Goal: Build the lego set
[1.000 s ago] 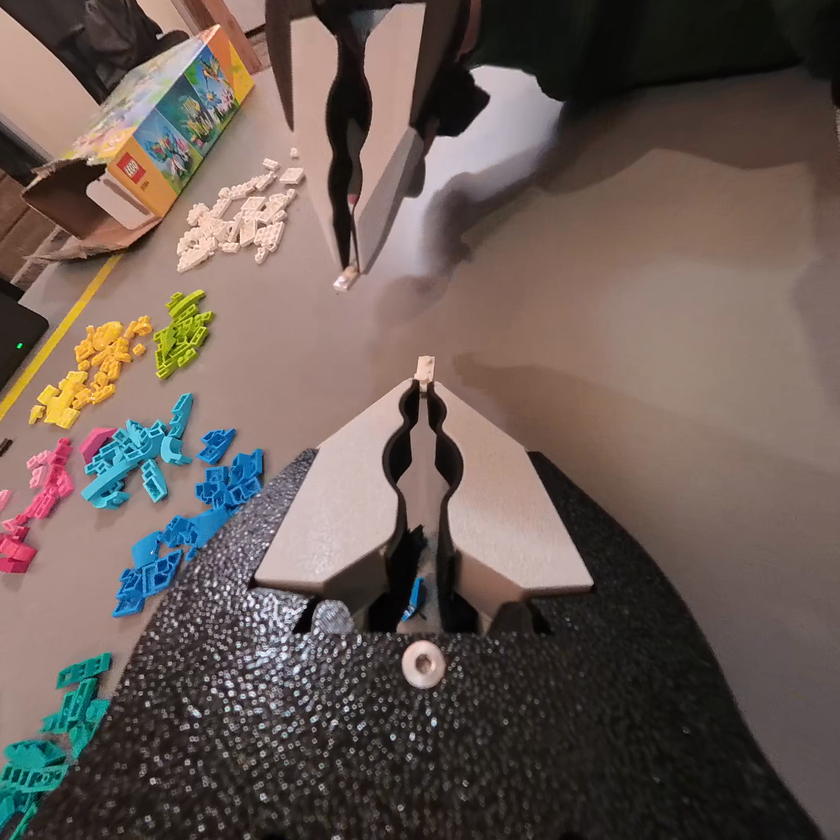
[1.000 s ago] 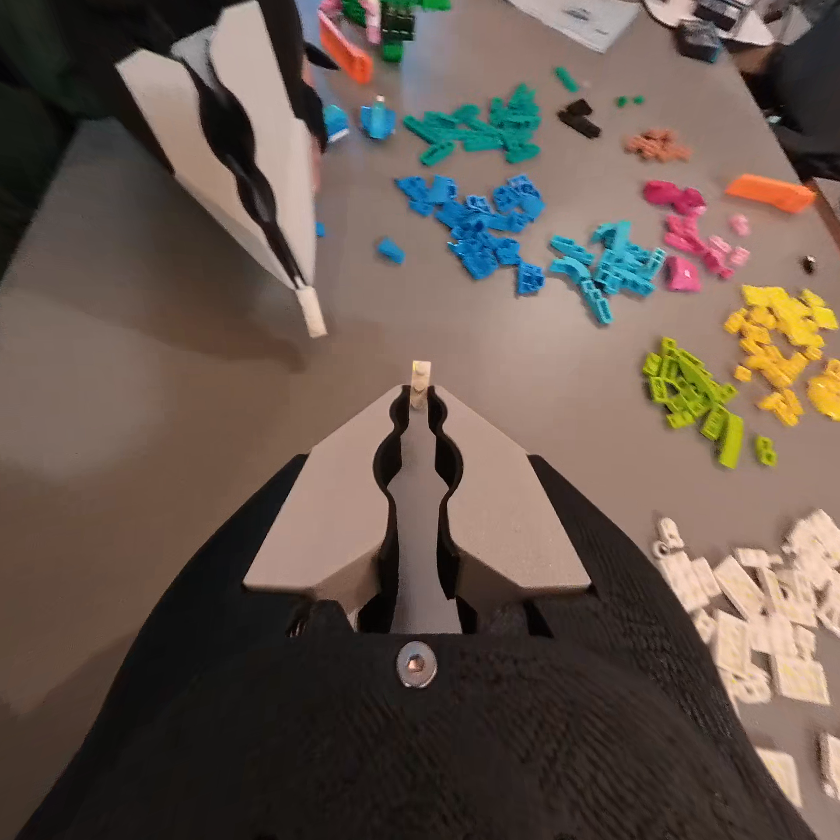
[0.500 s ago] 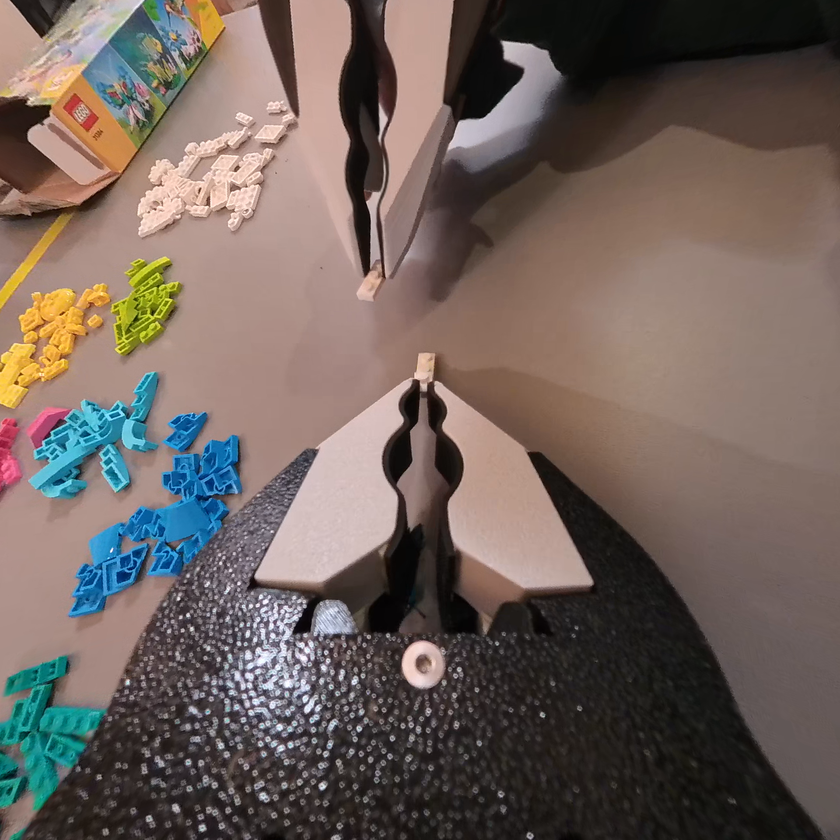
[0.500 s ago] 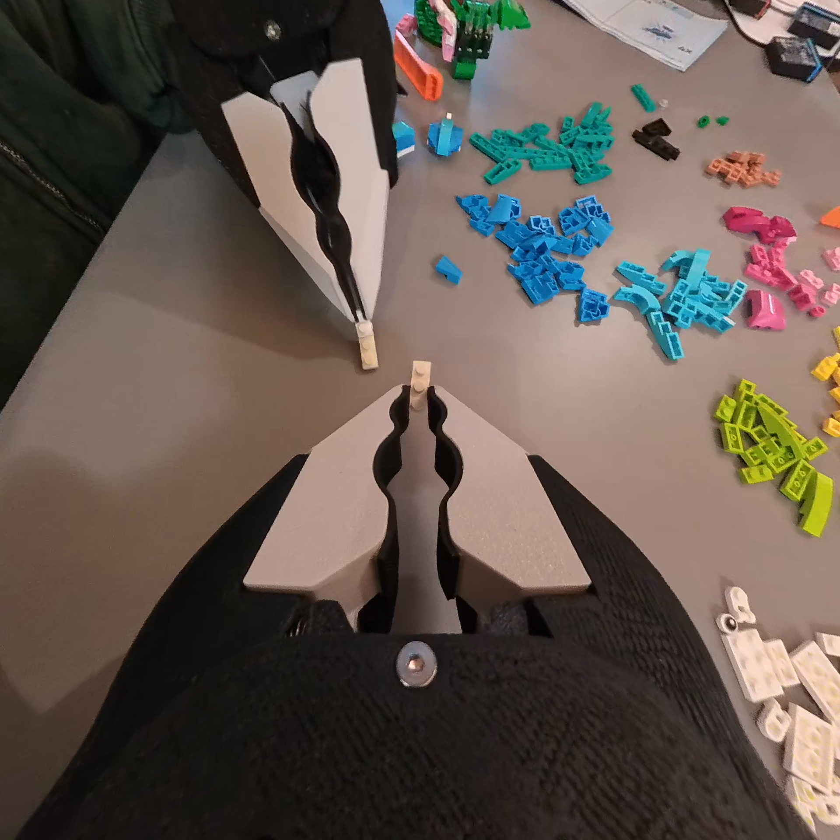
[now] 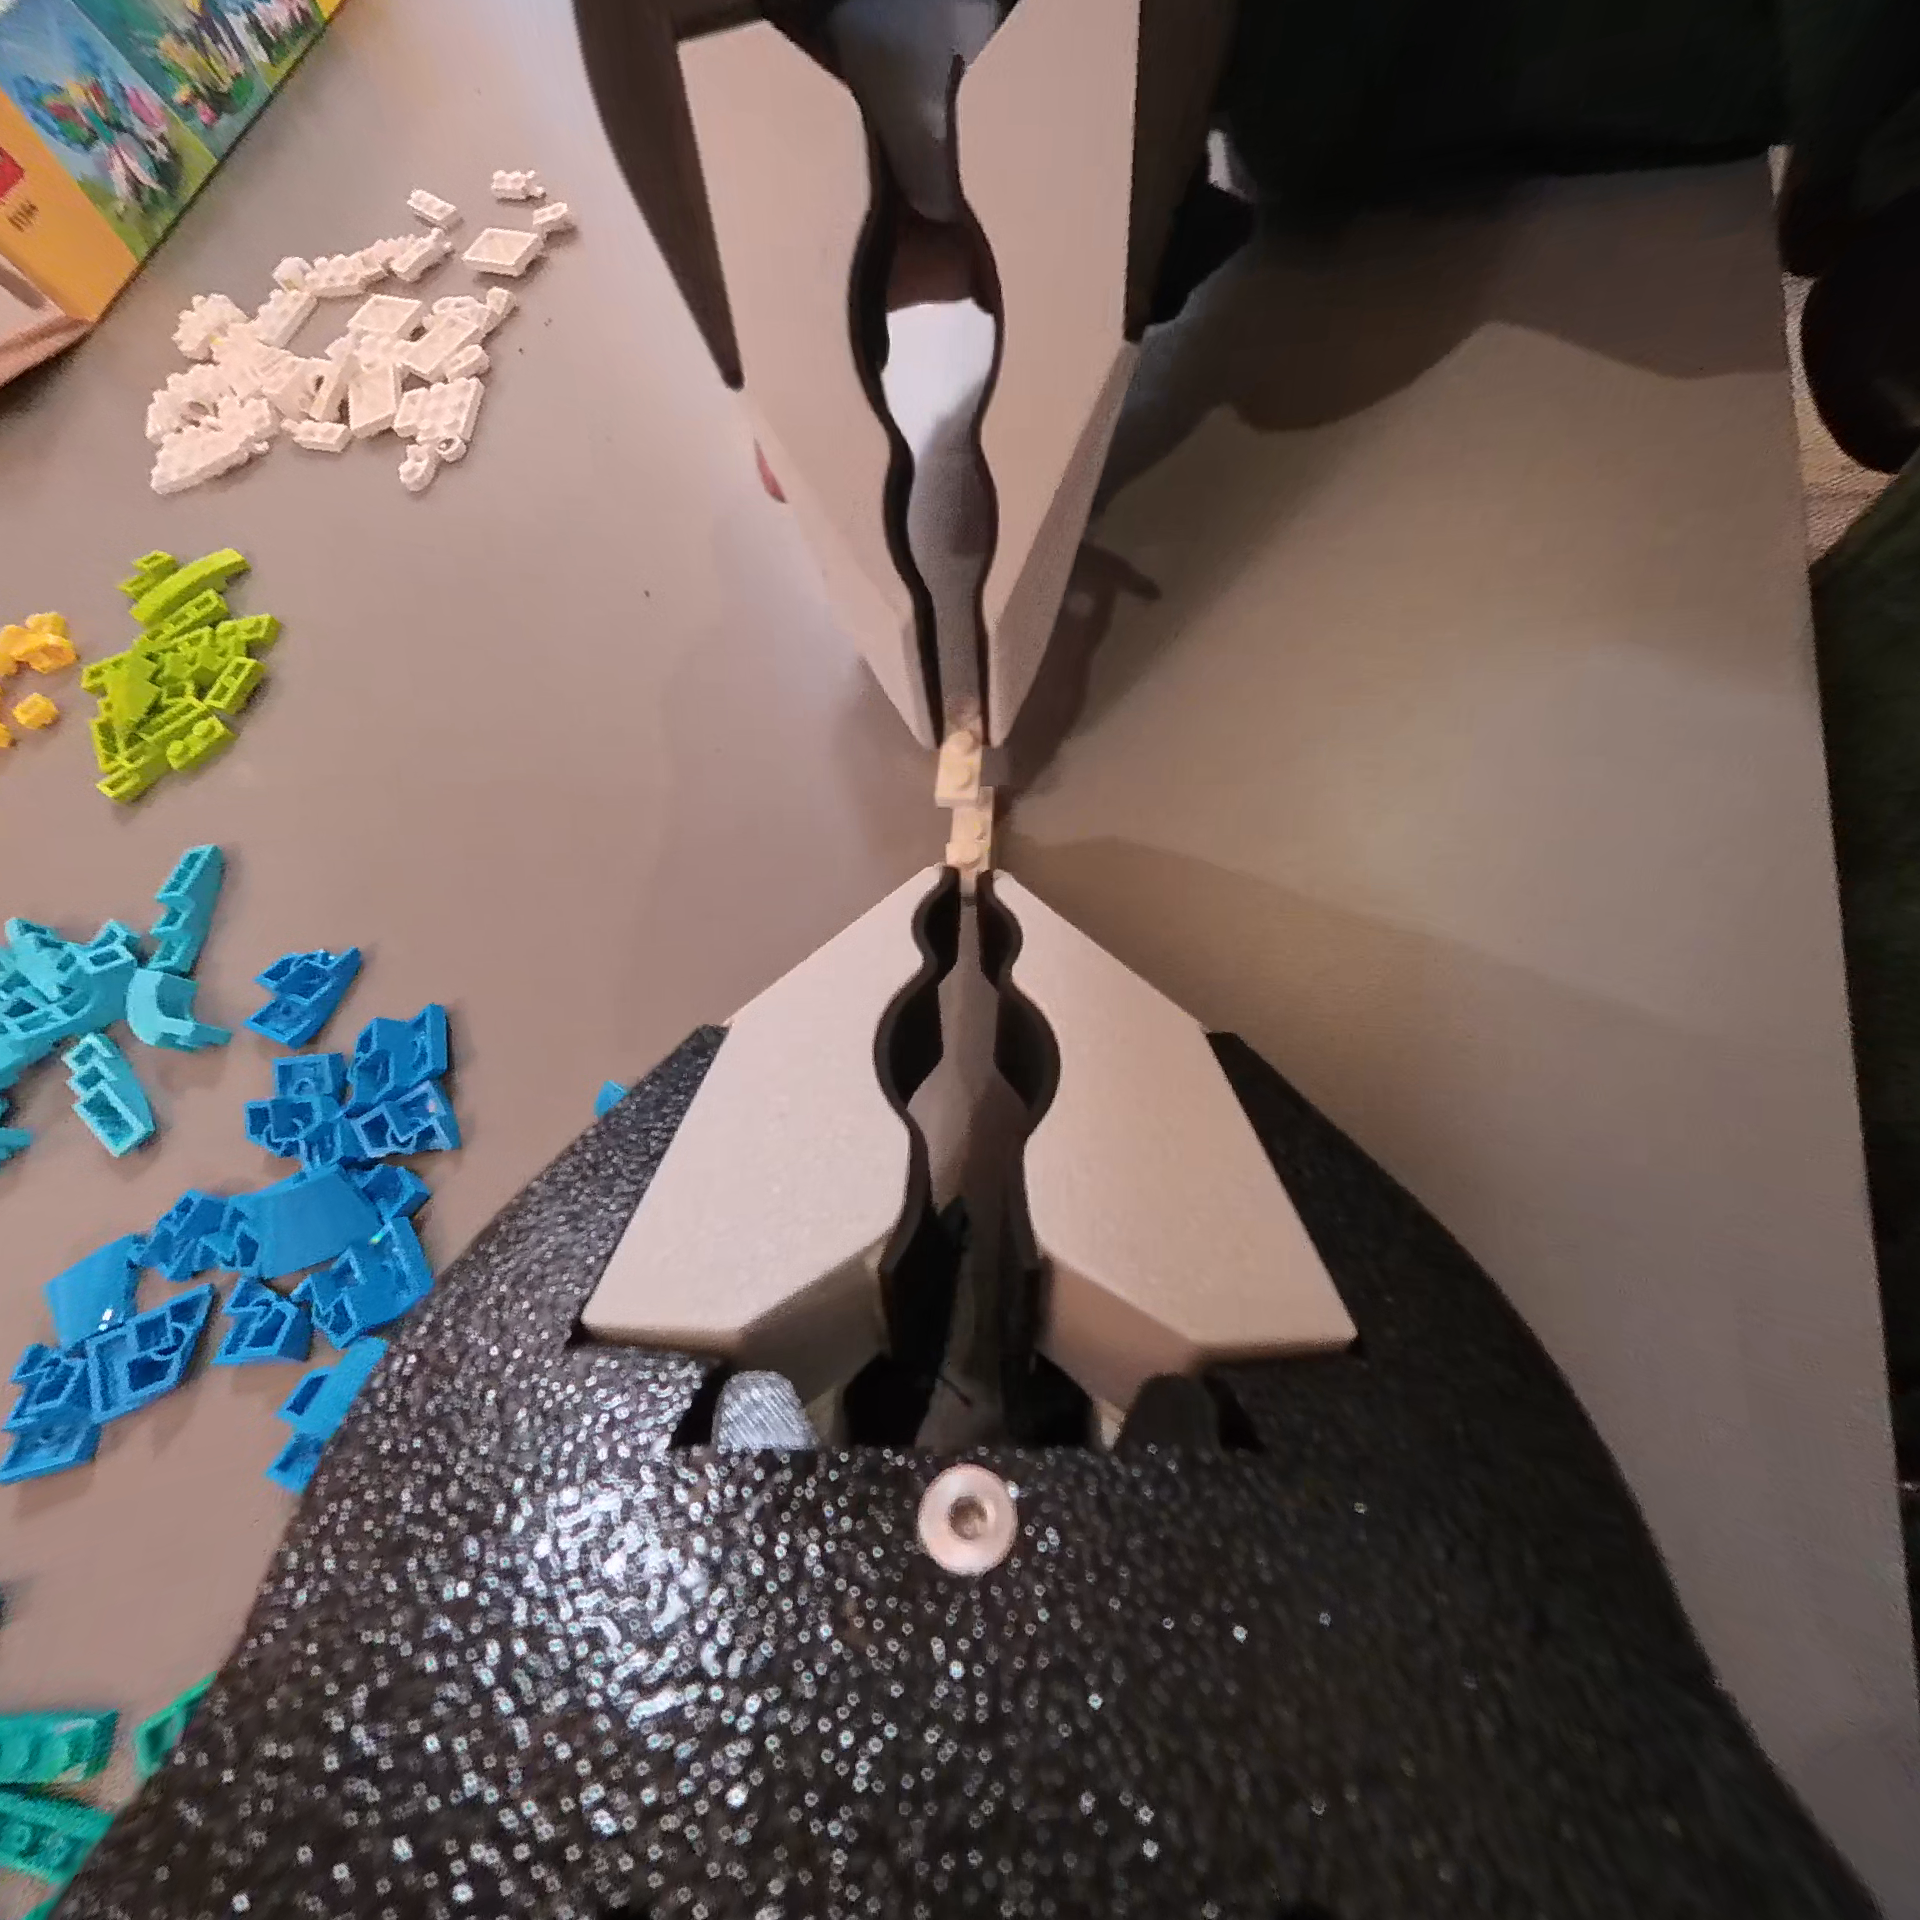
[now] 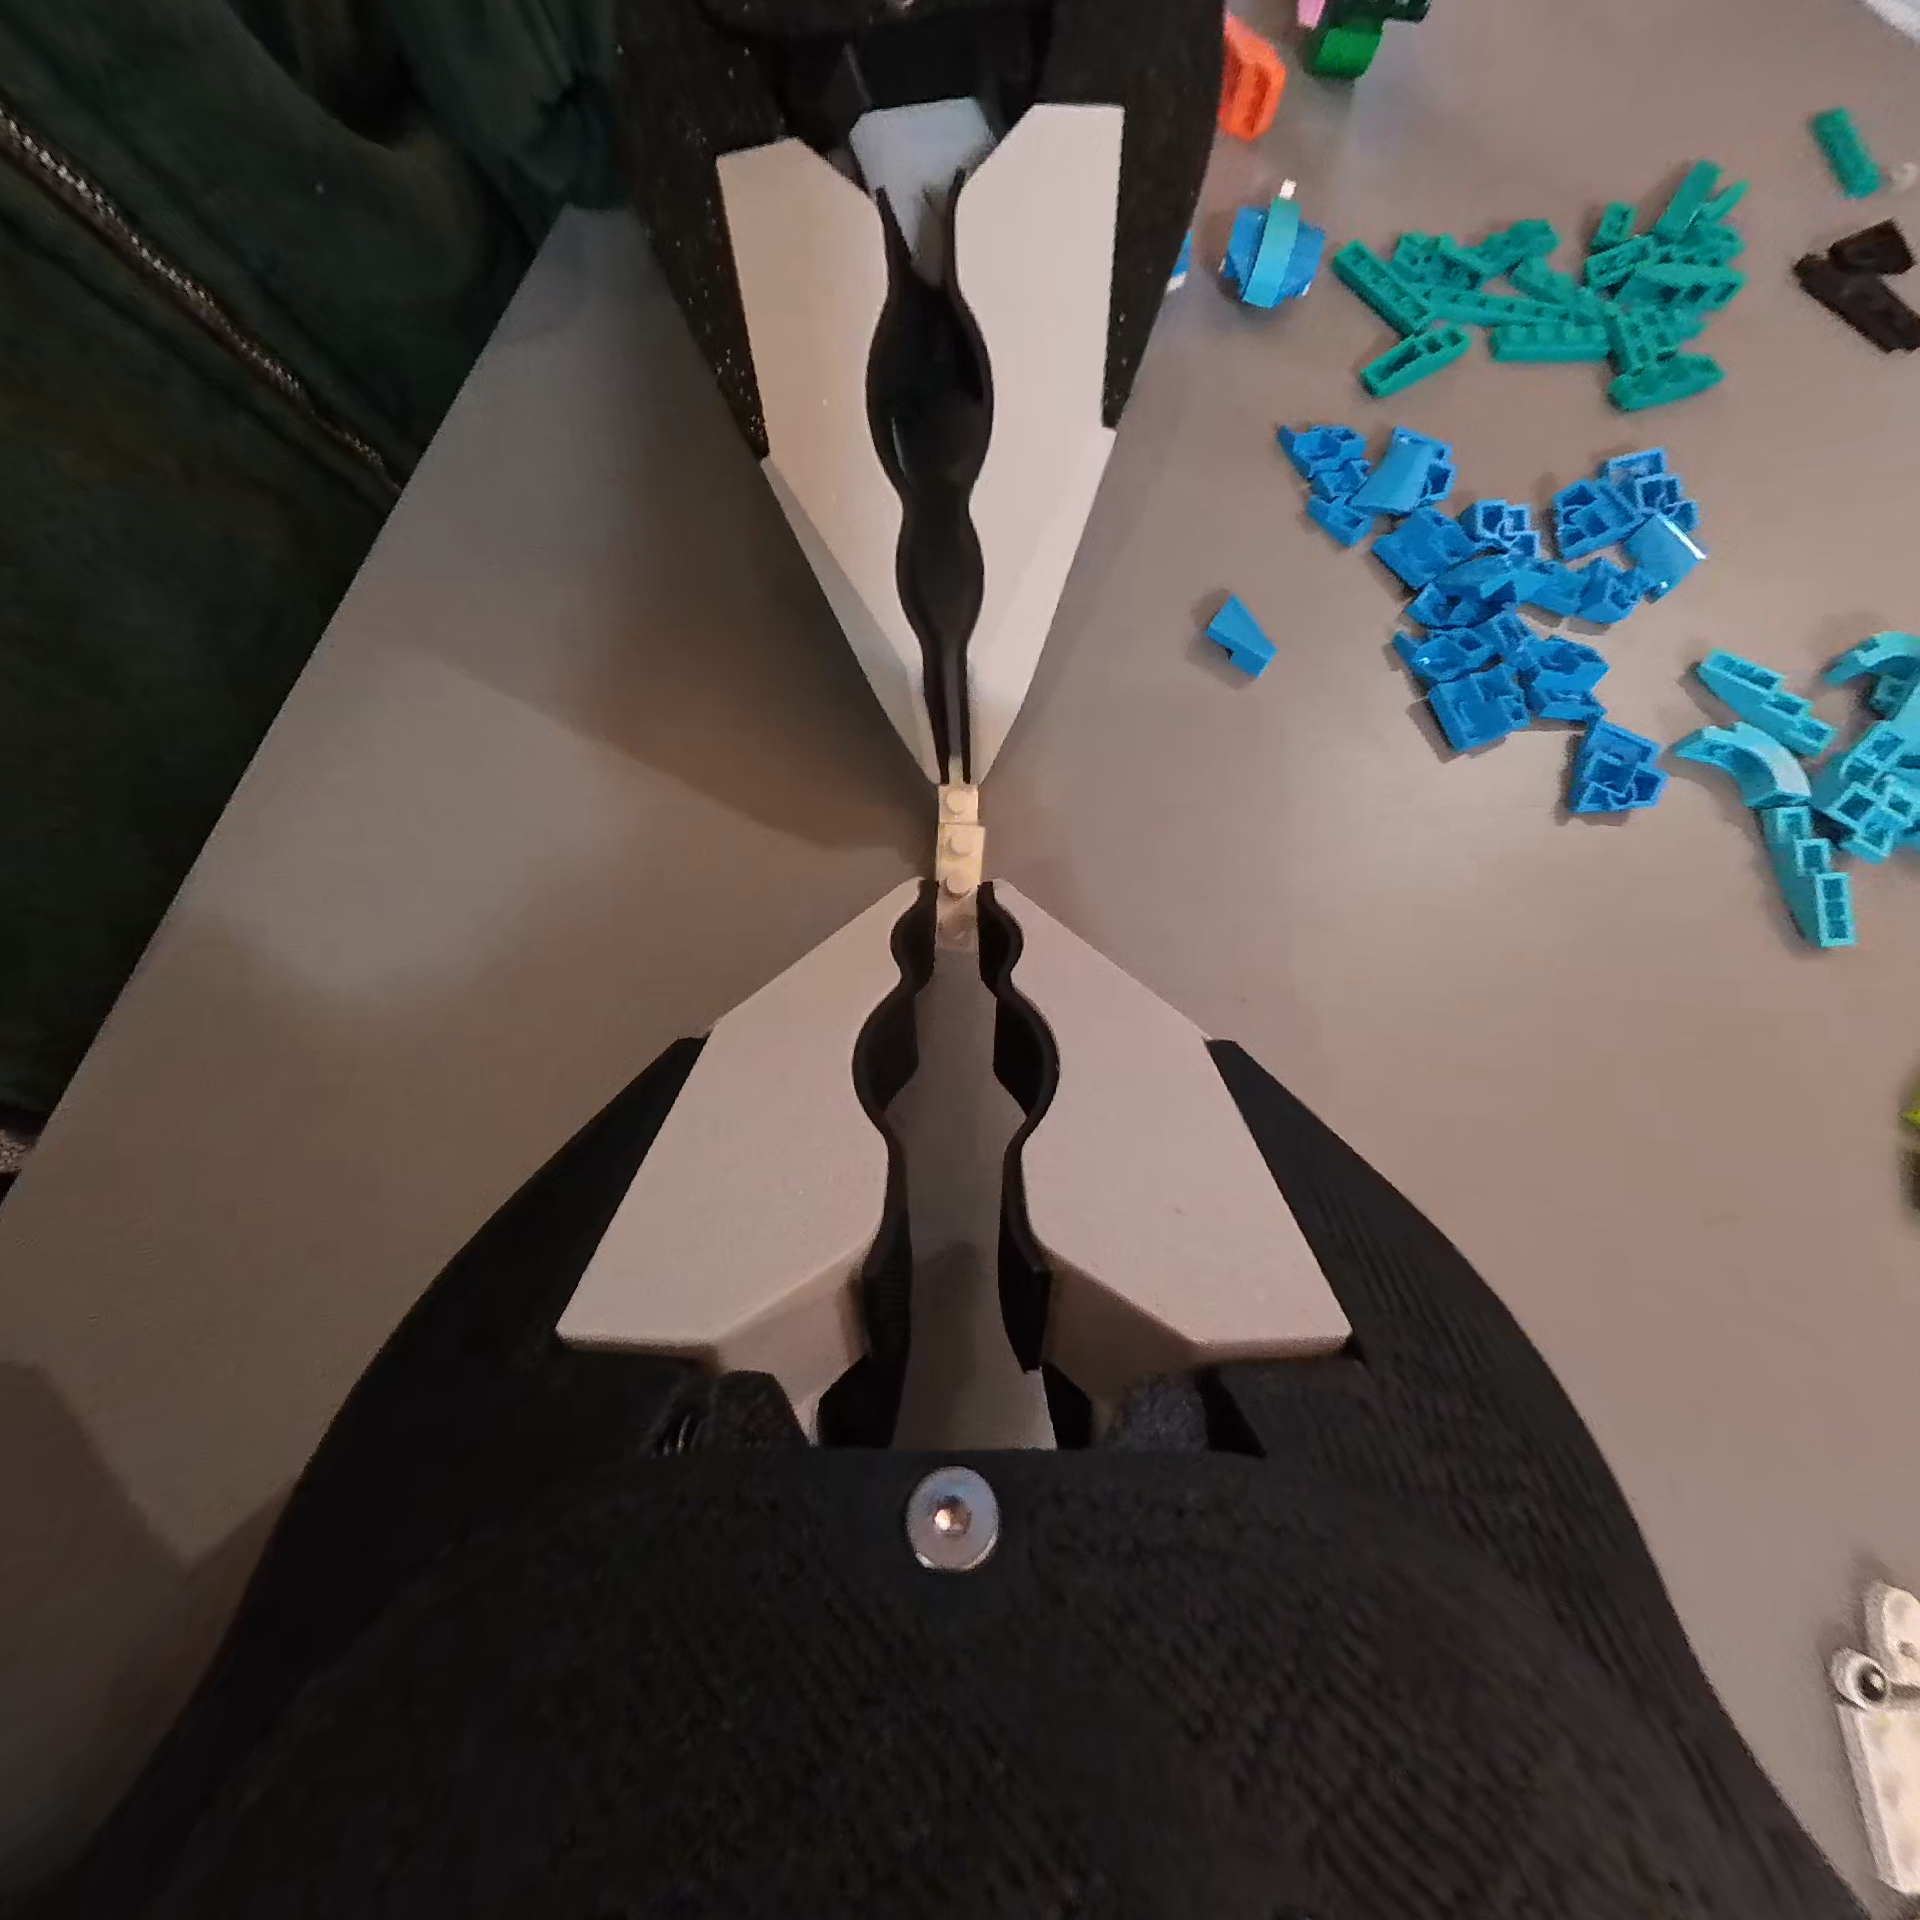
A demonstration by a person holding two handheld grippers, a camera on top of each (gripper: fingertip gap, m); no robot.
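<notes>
My left gripper (image 5: 966, 881) is shut on a small white plate (image 5: 972, 836) at its fingertips. My right gripper (image 6: 954, 885) is shut on another small white plate (image 6: 956, 862). The two grippers point at each other tip to tip above the grey table (image 5: 1403, 727). In the left wrist view the right gripper (image 5: 964, 736) comes in from the top with its plate (image 5: 960, 774). In the right wrist view the left gripper (image 6: 956, 774) comes in from the top with its plate (image 6: 958, 805). The two plates touch end to end; whether they are locked together I cannot tell.
Sorted brick piles lie on the table: white (image 5: 343, 353), lime (image 5: 177, 675), blue (image 5: 312, 1195), light blue (image 5: 94, 1018), teal (image 6: 1558, 301). A colourful set box (image 5: 104, 156) stands far left. A person's dark green jacket (image 6: 156, 416) is at the table edge. Left and right tips are no more than a few centimetres apart.
The two grippers have come together, and the two white plates, apart before, now touch. Both grippers stayed shut on their plates.
</notes>
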